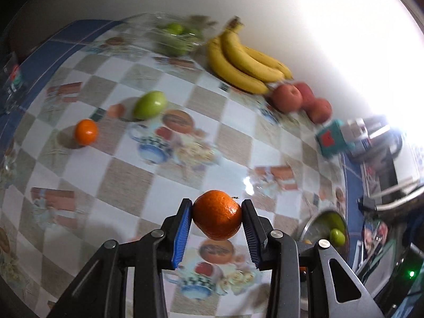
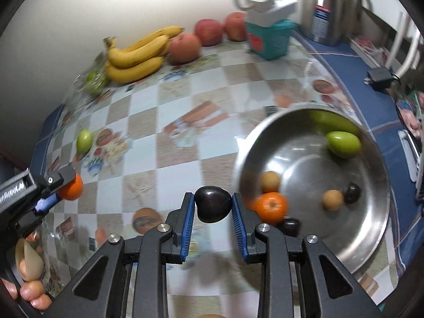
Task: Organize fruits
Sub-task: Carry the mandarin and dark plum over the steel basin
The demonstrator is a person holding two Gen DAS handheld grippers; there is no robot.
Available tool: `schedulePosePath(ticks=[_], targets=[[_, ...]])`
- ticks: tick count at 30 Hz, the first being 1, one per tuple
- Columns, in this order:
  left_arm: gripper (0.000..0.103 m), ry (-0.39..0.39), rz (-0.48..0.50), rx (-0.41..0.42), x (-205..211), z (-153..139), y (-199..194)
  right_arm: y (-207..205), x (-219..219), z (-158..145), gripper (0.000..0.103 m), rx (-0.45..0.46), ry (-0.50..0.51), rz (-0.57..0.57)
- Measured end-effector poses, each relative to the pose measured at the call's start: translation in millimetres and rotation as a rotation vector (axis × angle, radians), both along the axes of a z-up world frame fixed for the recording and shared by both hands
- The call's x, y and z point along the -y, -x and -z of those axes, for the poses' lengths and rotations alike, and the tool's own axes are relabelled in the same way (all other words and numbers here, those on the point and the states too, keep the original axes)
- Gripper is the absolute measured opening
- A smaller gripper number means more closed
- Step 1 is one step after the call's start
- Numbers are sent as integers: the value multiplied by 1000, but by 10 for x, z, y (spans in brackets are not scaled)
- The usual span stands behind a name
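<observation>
My left gripper (image 1: 216,212) is shut on an orange tangerine (image 1: 216,213) and holds it above the checked tablecloth; it also shows in the right wrist view (image 2: 69,187) at the left edge. My right gripper (image 2: 213,204) is shut on a dark plum (image 2: 212,203), just left of a steel bowl (image 2: 371,225). The bowl holds a green fruit (image 2: 343,143), a tangerine (image 2: 271,206), two tan round fruits and two dark plums. On the cloth lie another tangerine (image 1: 85,132) and a green fruit (image 1: 149,104).
Bananas (image 1: 243,58) and three red apples (image 1: 287,98) lie along the back wall. A clear dish of green fruit (image 1: 175,37) stands at the back left. A teal box (image 2: 267,37), a steel kettle (image 2: 326,8) and a black adapter (image 2: 379,75) stand at the right.
</observation>
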State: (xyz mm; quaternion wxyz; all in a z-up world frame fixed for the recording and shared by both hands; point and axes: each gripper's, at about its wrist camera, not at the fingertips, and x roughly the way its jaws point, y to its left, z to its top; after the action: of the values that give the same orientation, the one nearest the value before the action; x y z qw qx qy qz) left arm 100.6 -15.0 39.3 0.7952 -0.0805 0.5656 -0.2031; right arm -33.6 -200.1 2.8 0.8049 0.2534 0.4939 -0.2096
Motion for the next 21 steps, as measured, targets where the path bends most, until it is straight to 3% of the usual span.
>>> schedulePosePath(ticks=[14,21], targets=[[41,3,330,40,1231,59,691,571,899,73,30,4,-37,202],[41,10,415,72,1654,192,838,712,1152,184,30,7,-81,260]])
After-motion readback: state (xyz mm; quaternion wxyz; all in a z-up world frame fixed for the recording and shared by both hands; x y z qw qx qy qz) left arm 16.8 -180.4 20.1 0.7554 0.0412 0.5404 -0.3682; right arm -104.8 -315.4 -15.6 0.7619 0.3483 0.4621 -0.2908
